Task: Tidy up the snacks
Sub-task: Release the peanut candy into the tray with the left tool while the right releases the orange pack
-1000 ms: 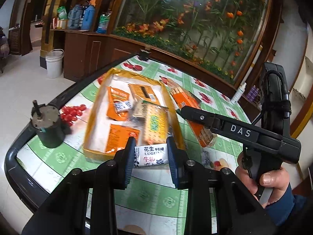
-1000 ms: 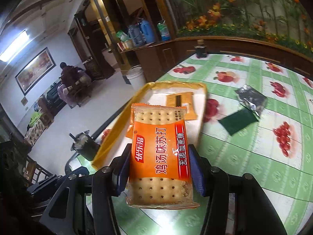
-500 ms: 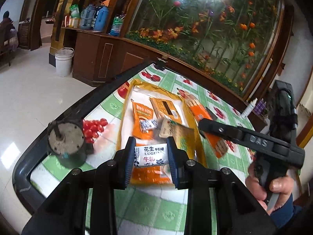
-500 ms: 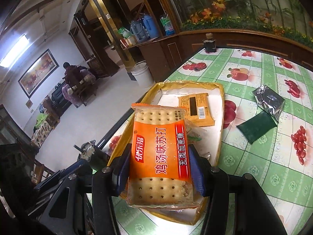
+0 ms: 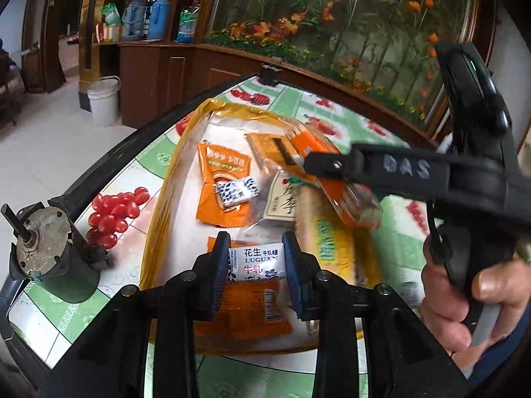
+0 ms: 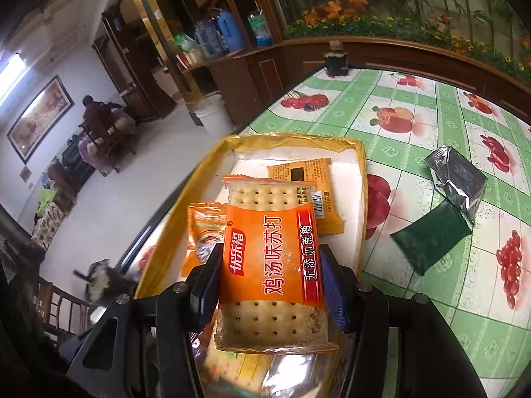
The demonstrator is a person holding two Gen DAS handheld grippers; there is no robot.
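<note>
My left gripper (image 5: 255,262) is shut on a small white nougat candy packet (image 5: 256,263), held over the near end of the yellow tray (image 5: 156,225). The tray holds several snack packs: an orange sachet (image 5: 220,195), a small black-and-white candy (image 5: 237,191), a green-labelled cracker pack (image 5: 327,242). My right gripper (image 6: 270,277) is shut on an orange soda cracker pack (image 6: 272,265), hanging over the tray (image 6: 360,179). In the left wrist view that gripper (image 5: 332,169) reaches in from the right with the cracker pack (image 5: 335,179) above the tray's far part.
On the fruit-print tablecloth (image 6: 415,122) right of the tray lie a silver packet (image 6: 459,177) and a dark green packet (image 6: 429,240). A small motor-like cylinder (image 5: 49,262) stands at the table's left edge. A black jar (image 6: 335,61) sits at the far edge.
Both grippers have moved forward and down over the tray with their packs still held. The tray now fills more of both views.
</note>
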